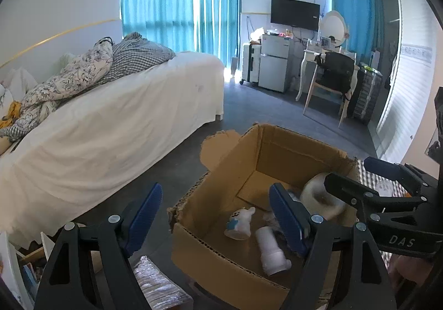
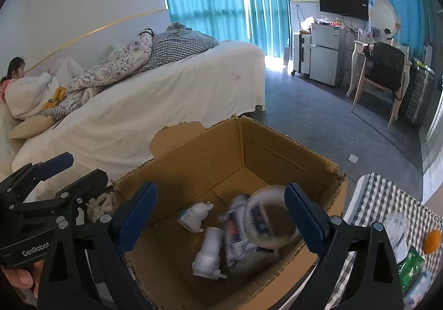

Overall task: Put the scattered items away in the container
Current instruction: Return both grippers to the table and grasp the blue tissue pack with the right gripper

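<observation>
Several items, tape roll included, fill cardboard box.

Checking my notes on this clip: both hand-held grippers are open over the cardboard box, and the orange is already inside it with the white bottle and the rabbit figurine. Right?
Not quite. The orange is not in the cardboard box; it lies on the checked cloth beside it, as the right wrist view shows. The rest stands: left hand-held gripper and right hand-held gripper are open, white bottle and rabbit figurine inside.
</observation>
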Available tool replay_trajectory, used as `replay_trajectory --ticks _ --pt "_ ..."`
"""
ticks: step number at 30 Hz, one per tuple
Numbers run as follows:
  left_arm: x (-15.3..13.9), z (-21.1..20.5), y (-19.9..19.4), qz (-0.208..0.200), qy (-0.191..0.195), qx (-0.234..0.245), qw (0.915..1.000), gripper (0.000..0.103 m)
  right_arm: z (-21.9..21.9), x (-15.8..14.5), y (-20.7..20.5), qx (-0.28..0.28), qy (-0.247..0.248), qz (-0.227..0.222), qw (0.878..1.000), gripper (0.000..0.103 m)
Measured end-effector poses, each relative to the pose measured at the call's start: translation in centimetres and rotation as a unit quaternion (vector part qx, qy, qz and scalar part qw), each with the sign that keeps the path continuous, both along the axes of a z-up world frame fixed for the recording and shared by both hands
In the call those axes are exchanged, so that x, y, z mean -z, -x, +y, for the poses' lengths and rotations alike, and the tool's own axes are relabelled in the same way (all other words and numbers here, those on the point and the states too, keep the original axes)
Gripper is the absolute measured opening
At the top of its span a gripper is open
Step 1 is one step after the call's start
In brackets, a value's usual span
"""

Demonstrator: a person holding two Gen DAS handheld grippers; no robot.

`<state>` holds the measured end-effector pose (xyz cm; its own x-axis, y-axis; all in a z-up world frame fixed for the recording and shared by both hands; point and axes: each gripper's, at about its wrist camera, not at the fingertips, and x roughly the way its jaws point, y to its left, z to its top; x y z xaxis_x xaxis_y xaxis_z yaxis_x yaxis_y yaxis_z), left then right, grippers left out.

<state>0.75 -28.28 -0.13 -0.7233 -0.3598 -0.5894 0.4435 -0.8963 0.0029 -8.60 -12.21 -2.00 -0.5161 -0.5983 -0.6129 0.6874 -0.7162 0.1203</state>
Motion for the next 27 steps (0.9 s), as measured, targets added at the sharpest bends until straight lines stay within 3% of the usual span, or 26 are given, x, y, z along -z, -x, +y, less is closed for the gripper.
replay_trajectory --ticks 10,13,19,27 --pt "-0.6 2.3 0.2 0.003 0.003 0.014 0.9999 0.082 3.9 -0.7 -0.6 0.033 0.009 0.01 0.999 0.094" --pt "-0.8 4.0 0.9 0.003 0.002 0.031 0.9995 0.083 6.9 -0.5 -0.5 0.063 0.006 0.007 0.998 0.094" --pt "-1.2 8.8 2.4 0.014 0.0 0.072 0.9973 0.103 14.3 -0.1 -0.2 0.132 -0.005 0.002 0.991 0.094" --pt "-0.9 16.3 4.7 0.009 -0.002 0.126 0.9919 0.103 25.1 0.4 -0.2 0.233 -0.011 -0.006 0.972 0.098"
